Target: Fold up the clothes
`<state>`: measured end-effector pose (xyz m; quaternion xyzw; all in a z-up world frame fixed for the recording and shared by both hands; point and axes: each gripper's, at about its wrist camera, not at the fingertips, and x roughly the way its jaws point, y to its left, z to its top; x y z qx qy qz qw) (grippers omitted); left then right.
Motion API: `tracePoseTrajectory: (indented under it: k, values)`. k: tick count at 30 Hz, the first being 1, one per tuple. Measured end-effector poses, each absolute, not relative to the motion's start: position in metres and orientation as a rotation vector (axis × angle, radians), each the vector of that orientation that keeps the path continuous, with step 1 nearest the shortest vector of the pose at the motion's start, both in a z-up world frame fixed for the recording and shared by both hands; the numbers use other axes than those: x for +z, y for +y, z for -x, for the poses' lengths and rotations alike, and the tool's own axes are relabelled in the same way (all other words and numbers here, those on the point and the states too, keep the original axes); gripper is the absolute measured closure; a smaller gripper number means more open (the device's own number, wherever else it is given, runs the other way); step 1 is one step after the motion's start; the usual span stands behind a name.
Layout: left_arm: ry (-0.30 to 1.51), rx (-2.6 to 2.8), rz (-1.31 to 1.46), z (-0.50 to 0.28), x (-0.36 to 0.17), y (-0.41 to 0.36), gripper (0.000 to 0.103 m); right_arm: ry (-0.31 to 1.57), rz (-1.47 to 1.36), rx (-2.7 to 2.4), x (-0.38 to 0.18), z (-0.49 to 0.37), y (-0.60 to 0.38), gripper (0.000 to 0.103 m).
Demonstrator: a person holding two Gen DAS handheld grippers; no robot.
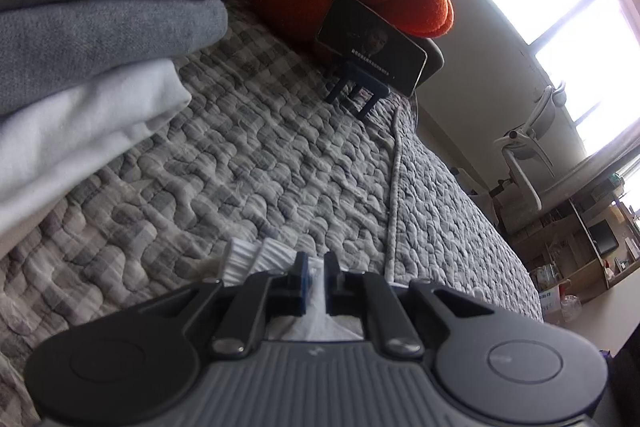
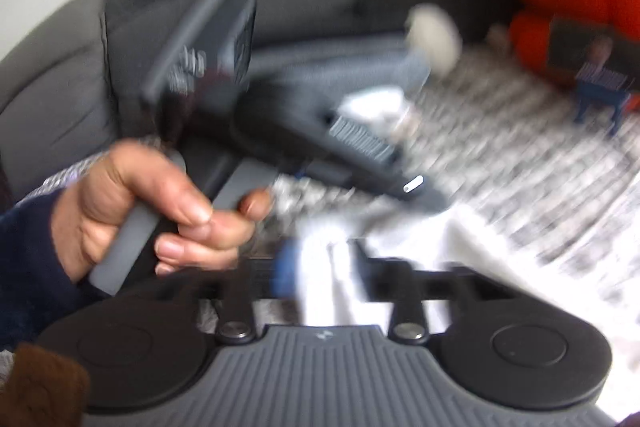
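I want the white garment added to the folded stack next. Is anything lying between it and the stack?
Nothing visible. In the left wrist view the left gripper pinches the white garment, and only bare checked quilt lies between it and the folded stack.

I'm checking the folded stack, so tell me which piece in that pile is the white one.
The bottom garment of the stack, resting directly on the checked quilt. The folded pieces above it are grey and darker, so it is the only white one.
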<state>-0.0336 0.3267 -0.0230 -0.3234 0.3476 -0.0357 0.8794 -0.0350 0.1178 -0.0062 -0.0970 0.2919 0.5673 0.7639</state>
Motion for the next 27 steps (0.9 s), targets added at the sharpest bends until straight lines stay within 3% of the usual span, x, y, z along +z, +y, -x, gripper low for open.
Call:
tracePoseTrajectory:
  k: [6,9,11,12,13,19,21,27]
  values:
    - [0.711,-0.042,0.650,0.042,-0.011,0.326,0.095,0.514,-0.026,0.955,0.041,0.003,0.000,0.046]
    - [0.698,-0.067,0.605,0.050,0.002,0.311,0.093,0.539,0.024,0.835,0.036,0.000,-0.054,0.046]
    - [0.699,-0.108,0.577,0.051,0.008,0.294,0.089,0.594,0.046,0.799,0.021,0.002,-0.077,0.057]
    - [0.704,-0.134,0.567,0.051,0.009,0.283,0.086,0.623,0.055,0.783,0.013,0.004,-0.087,0.069]
    - [0.708,-0.160,0.558,0.050,0.009,0.273,0.085,0.652,0.055,0.780,0.004,0.004,-0.090,0.074]
    - [0.803,-0.221,0.474,0.030,-0.016,0.210,0.082,0.755,0.081,0.741,-0.041,-0.009,-0.081,0.075]
    - [0.803,-0.193,0.473,0.028,-0.025,0.206,0.083,0.740,0.086,0.710,-0.047,-0.015,-0.080,0.084]
    - [0.776,-0.157,0.516,0.034,-0.025,0.215,0.083,0.710,0.050,0.642,-0.052,-0.020,-0.099,0.090]
